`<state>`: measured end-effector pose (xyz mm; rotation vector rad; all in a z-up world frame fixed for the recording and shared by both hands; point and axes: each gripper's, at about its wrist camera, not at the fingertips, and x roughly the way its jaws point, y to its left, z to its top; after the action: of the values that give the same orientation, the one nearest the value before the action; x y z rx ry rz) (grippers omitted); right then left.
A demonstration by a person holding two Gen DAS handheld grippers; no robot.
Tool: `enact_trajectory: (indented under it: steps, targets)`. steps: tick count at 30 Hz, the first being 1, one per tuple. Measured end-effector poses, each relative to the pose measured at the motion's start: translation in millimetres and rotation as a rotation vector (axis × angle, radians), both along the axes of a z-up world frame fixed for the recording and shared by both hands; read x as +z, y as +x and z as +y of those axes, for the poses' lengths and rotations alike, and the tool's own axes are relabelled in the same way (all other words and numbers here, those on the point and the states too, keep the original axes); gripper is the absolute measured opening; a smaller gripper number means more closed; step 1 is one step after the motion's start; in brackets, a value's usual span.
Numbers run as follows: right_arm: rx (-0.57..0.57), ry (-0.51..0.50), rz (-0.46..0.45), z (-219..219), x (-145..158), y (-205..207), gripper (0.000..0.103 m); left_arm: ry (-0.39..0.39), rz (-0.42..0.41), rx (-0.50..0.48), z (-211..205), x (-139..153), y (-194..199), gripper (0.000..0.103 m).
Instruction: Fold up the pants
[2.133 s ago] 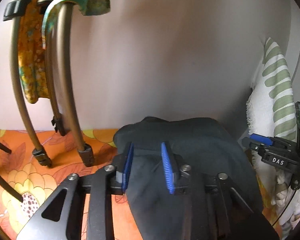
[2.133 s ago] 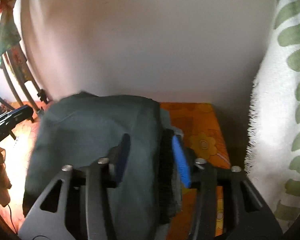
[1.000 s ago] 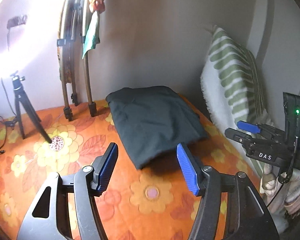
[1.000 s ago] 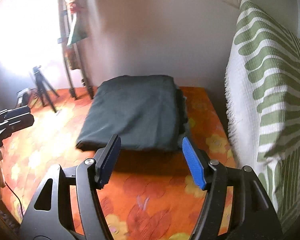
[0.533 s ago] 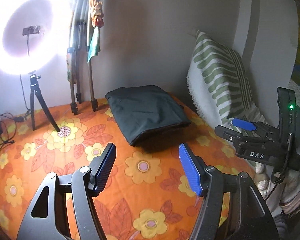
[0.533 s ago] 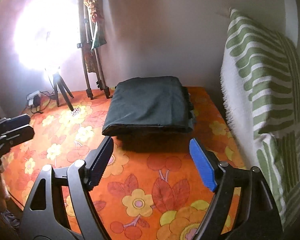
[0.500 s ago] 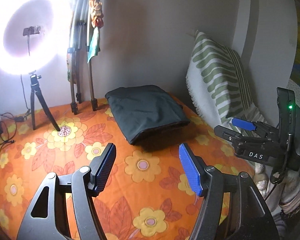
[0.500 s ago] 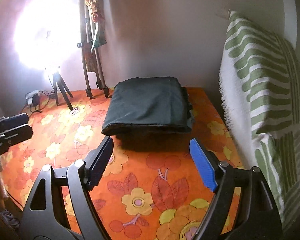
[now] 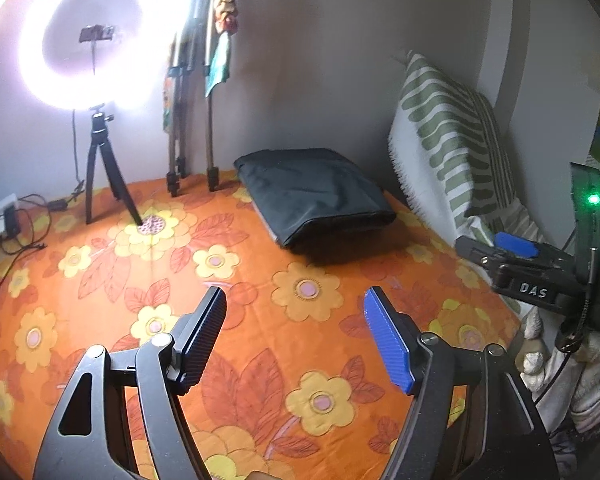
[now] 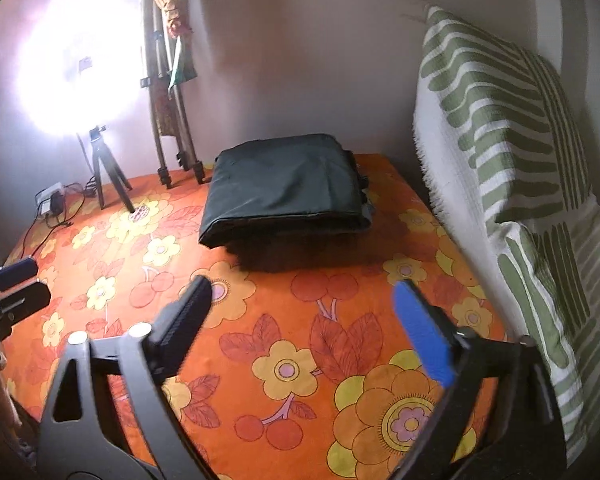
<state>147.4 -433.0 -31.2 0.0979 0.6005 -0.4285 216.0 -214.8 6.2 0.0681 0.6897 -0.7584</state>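
Observation:
The dark pants (image 9: 314,194) lie folded into a thick rectangle on the orange flowered bedspread (image 9: 260,320), far back by the wall. They also show in the right wrist view (image 10: 286,192). My left gripper (image 9: 296,340) is open and empty, well short of the pants. My right gripper (image 10: 312,332) is open and empty too, also well back from them. The right gripper's body (image 9: 540,276) shows at the right of the left wrist view.
A green-striped white pillow (image 10: 508,152) leans on the wall at the right. A lit ring light on a small tripod (image 9: 100,176) stands at the back left, with folded stands (image 9: 192,120) next to it. Cables and a plug (image 9: 8,220) lie at the far left.
Both grippers let go of the pants, opened wide and pulled back and up from them. The folded pants stay at the back of the bed.

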Motion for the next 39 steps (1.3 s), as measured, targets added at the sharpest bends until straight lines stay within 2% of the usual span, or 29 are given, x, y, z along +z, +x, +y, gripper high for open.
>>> enact_trajectory:
  steps: [9, 11, 39]
  targets:
    - [0.017, -0.04, -0.006, 10, -2, 2, 0.098, 0.036, -0.03, 0.053, 12, 0, -4, 0.073]
    - [0.024, -0.047, -0.014, 12, -1, 2, 0.098, 0.046, -0.034, 0.058, 12, -1, -5, 0.082]
    - [0.047, -0.036, -0.02, 15, -1, 2, 0.098, 0.07, -0.037, 0.061, 11, -4, -10, 0.082]
